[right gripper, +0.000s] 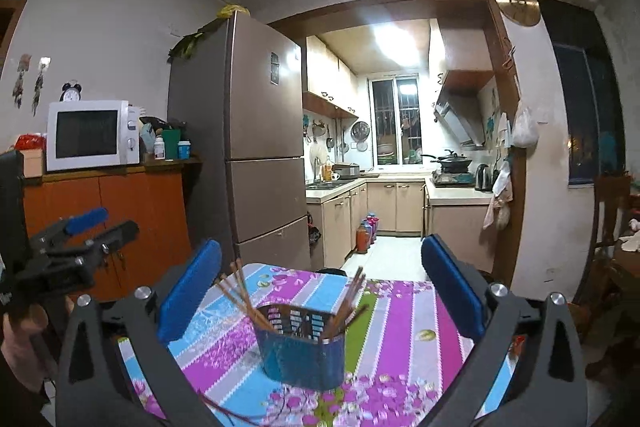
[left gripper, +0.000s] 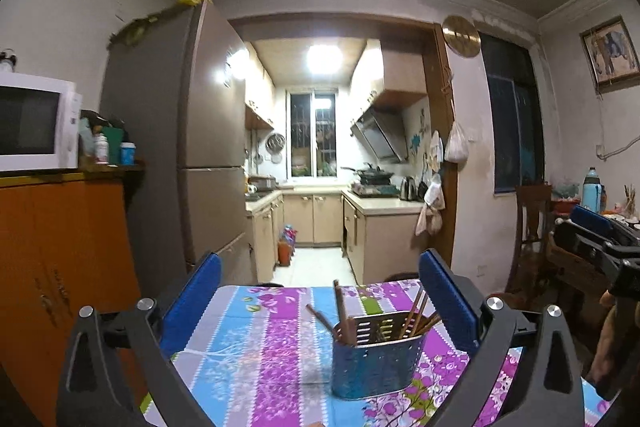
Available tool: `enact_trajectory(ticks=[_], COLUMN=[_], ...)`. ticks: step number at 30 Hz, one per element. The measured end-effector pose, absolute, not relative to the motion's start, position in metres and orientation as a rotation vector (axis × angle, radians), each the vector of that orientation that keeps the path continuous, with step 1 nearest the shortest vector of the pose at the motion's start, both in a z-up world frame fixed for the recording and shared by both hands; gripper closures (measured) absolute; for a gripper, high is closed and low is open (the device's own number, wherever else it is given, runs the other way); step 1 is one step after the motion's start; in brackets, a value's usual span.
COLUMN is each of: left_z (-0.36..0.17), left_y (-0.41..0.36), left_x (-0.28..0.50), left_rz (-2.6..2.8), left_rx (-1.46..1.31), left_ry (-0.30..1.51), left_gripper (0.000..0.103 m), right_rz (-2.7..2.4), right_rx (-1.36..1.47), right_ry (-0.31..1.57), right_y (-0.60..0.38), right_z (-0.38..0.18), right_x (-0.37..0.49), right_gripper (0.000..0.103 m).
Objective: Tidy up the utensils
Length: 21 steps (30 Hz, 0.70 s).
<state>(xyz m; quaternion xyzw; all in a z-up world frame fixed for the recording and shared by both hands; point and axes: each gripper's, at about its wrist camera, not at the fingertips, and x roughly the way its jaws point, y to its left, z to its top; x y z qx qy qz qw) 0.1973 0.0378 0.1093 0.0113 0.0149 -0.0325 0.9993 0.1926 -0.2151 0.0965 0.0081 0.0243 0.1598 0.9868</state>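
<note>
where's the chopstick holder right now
The chopstick holder stands upright on the floral tablecloth, low and right of centre in the left wrist view, centred in the right wrist view, ahead of both open grippers.

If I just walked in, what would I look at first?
Probably the bright flowery tablecloth in pink, blue and purple, with a shiny blue utensil holder standing on it, full of brown chopsticks leaning out to both sides. Behind the table stands a tall brown fridge, and the lit kitchen opens to its right.
</note>
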Motion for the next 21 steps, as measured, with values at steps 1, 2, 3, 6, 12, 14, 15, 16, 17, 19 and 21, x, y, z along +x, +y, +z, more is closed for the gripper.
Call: enact_trajectory(ticks=[1, 2, 3, 6, 12, 14, 15, 16, 17, 19, 21], left_z=[0.107, 0.101, 0.098, 0.079, 0.036, 0.025, 0.019, 0.015, 0.012, 0.005, -0.002], left_y=[0.041, 0.045, 0.048, 0.047, 0.039, 0.039, 0.039, 0.041, 0.041, 0.039, 0.032], left_x=[0.186, 0.17, 0.162, 0.128, 0.08, 0.067, 0.059, 0.052, 0.048, 0.032, 0.016], left_rz=[-0.052, -0.035, -0.028, -0.002, 0.007, 0.012, 0.03, 0.042, 0.041, 0.027, 0.017], left_rx=[0.014, 0.001, -0.008, 0.008, 0.041, 0.036, 0.04, 0.034, 0.024, 0.016, 0.034], left_ry=[0.012, -0.013, -0.025, -0.038, 0.042, 0.048, 0.05, 0.054, 0.057, 0.039, 0.011], left_gripper=[0.005, 0.005, 0.005, 0.005, 0.005, 0.005, 0.005, 0.005, 0.005, 0.005, 0.005], right_rz=[0.315, 0.31, 0.29, 0.255, 0.134, 0.139, 0.139, 0.138, 0.14, 0.146, 0.141], right_rx=[0.017, 0.016, 0.008, 0.004, -0.011, -0.013, -0.012, -0.012, -0.012, -0.016, -0.015], right_ry=[0.042, 0.038, 0.04, 0.036, 0.07, 0.091, 0.102, 0.108, 0.111, 0.105, 0.089], right_y=[-0.215, -0.215, -0.213, -0.207, -0.192, -0.19, -0.189, -0.189, -0.188, -0.186, -0.185], right_z=[0.092, 0.088, 0.082, 0.064, 0.029, 0.018, 0.012, 0.007, 0.002, -0.006, -0.013], right_x=[0.182, 0.172, 0.16, 0.131, 0.081, 0.069, 0.062, 0.056, 0.051, 0.037, 0.023], right_gripper=[0.006, 0.006, 0.006, 0.006, 0.005, 0.005, 0.005, 0.005, 0.005, 0.005, 0.005])
